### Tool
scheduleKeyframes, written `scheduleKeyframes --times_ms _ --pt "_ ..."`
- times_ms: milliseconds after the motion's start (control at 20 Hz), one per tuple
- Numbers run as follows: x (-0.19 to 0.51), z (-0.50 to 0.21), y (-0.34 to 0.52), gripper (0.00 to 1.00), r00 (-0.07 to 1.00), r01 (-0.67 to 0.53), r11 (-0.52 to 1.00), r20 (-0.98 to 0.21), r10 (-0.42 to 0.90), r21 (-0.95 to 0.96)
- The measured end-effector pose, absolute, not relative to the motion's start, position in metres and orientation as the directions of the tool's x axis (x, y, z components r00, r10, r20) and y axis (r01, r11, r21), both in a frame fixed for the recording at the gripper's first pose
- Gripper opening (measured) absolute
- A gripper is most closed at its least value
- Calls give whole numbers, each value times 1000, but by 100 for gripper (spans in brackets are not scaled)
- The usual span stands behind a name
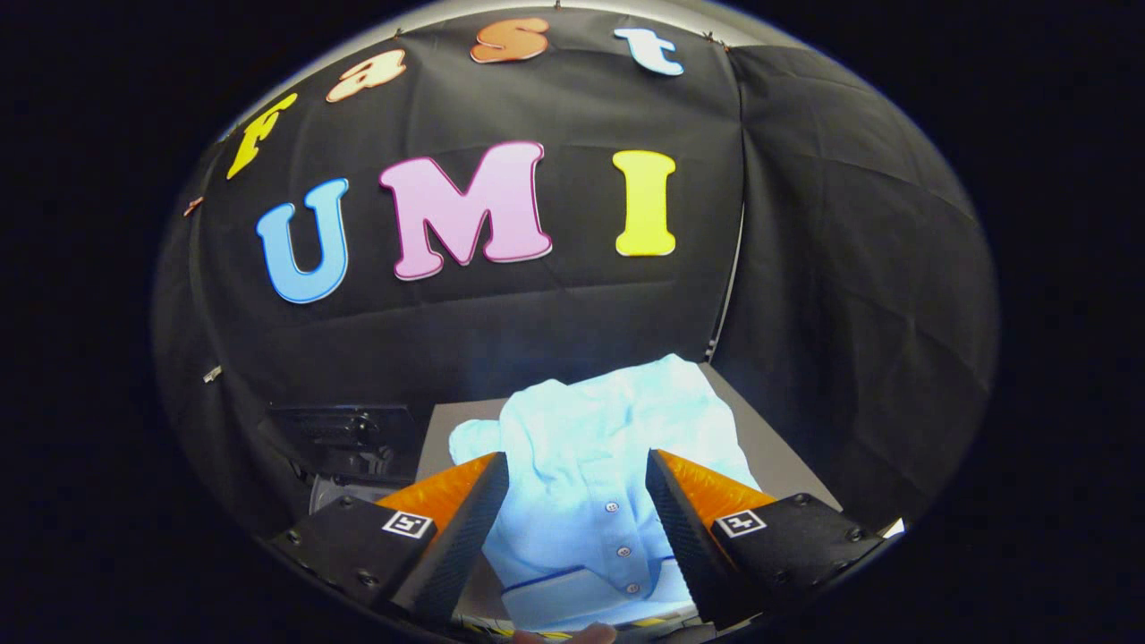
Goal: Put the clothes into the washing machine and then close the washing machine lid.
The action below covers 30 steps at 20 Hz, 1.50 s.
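Hovering above the shirt (599, 465), the gripper (577, 501) has its two fingers spread wide, gripping nothing; the pale blue cloth shows in the gap between them.

- Shirt: light blue, buttoned placket with a darker trimmed collar edge nearest the fingers. Lies crumpled on a grey table (787, 456), body bunched away from the fingers, one sleeve or fold pushed out toward the washing machine.
- Washing machine (344, 447): dark body beside the shirt, off its sleeve side and past the table edge. Lid state hard to judge; a pale rim shows below the dark part, so it may be open, but cannot be sure.
- Left finger (465, 528) and right finger (689, 528) stand either side of the placket, apparently above the cloth, not pressing it.

Risks, as judged from here:
- Closing on a single thin layer near the buttons; the rest would trail and could snag the table edge on the way to the machine.
- Pinching over a button, giving a poor hold and a slip mid-carry.
- Loose sleeve hanging over the machine's rim, keeping the lid from shutting.
- Glare washes out the folds, so the thickest bunch is hard to pick.
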<state>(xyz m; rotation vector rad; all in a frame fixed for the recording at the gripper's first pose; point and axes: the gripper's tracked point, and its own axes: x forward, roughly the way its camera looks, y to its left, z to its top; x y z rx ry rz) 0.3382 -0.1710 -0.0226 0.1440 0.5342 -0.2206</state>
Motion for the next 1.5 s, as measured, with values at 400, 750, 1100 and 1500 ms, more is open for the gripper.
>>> scheduleKeyframes --times_ms 400,750,1100,1500 --pt "382 -74 -187 98 752 222 966 -654 -85 129" --pt "385 -108 -207 87 719 176 984 -685 -119 14" --pt "387 -106 -210 15 718 251 966 -680 -149 53" --pt "382 -74 -200 14 740 226 970 -631 -233 -94"
